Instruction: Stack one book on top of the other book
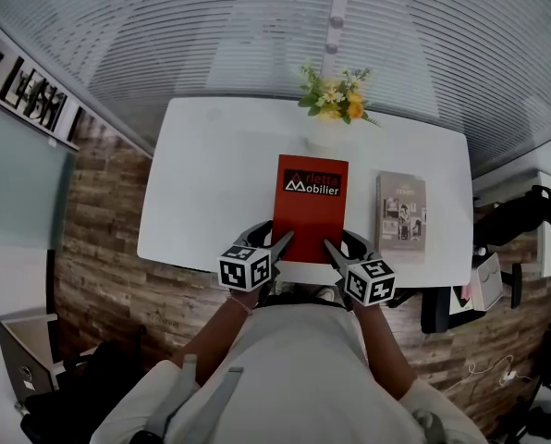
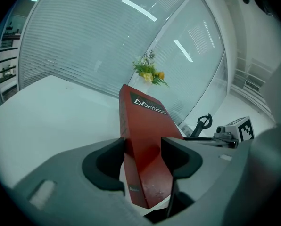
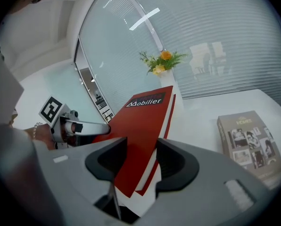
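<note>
Held item: red book (image 1: 311, 206), clamped at its near edge by both grippers, the left gripper (image 1: 282, 240) on the near left corner and the right gripper (image 1: 329, 245) on the near right, jaws pressed onto cover and pages. Its near end is clear of the table (image 1: 202, 174) (far-end contact cannot be told). The target, the grey book (image 1: 401, 215), lies flat just beside it to the right, long axis parallel, running away from the person. The right gripper is nearer, so the carry should go rightward

A white worktop (image 1: 211, 183) stands on a wood-plank floor (image 1: 95, 239). Yellow and orange flowers (image 1: 334, 93) sit at its far edge, in front of slatted blinds (image 1: 211, 35).
</note>
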### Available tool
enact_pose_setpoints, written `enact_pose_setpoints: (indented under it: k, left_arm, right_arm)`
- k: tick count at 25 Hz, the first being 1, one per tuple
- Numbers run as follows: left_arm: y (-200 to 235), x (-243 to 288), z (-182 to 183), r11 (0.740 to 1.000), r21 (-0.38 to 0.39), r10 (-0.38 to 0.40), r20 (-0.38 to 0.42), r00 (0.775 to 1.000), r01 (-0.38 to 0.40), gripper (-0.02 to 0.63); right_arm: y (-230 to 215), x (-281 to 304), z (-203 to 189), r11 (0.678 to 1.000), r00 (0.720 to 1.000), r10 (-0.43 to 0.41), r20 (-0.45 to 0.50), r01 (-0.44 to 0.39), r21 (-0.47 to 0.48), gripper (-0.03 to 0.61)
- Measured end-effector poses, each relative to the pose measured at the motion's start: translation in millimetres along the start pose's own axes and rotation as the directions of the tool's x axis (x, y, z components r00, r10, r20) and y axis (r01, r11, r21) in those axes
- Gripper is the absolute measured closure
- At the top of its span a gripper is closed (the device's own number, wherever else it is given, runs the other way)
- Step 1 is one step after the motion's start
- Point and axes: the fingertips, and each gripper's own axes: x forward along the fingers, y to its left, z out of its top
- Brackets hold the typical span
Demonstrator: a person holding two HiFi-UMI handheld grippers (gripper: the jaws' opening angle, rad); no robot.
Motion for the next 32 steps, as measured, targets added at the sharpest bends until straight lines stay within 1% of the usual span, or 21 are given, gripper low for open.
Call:
enact_pose_setpoints:
  k: [2, 6, 11, 15, 24, 32]
  left_arm:
    - [-6, -8, 7, 1.000, 0.005, 0.000, 0.016, 1.000, 0.000, 0.374]
    - [-18, -27, 21, 1.000, 0.017, 0.000, 0.058, 0.998, -0.001, 0.374]
    - [-28, -41, 33, 0.999, 0.051, 0.004, 0.087, 0.996, -0.009, 0.374]
    - [-27, -46, 36, 0.999, 0.053, 0.004, 0.093, 0.996, -0.009, 0.374]
    - [-19, -53, 39, 0.998, 0.067, -0.020, 0.096, 0.995, 0.014, 0.374]
    - [-20, -57, 42, 0.999, 0.052, -0.010, 0.107, 0.994, 0.005, 0.374]
  right_arm:
    - [7, -8, 8, 1.000, 1.000, -0.001, 0.008, 0.002, -0.005, 0.387]
    - [22, -22, 25, 0.999, 1.000, -0.003, 0.024, 0.004, -0.033, 0.387]
    - [32, -33, 36, 0.999, 0.999, 0.005, 0.051, -0.002, -0.051, 0.387]
    - [38, -33, 38, 0.999, 0.998, 0.009, 0.059, -0.006, -0.042, 0.387]
    - [49, -30, 42, 0.997, 0.997, -0.018, 0.074, 0.024, -0.078, 0.387]
    - [52, -31, 48, 0.994, 0.997, -0.009, 0.077, 0.018, -0.107, 0.387]
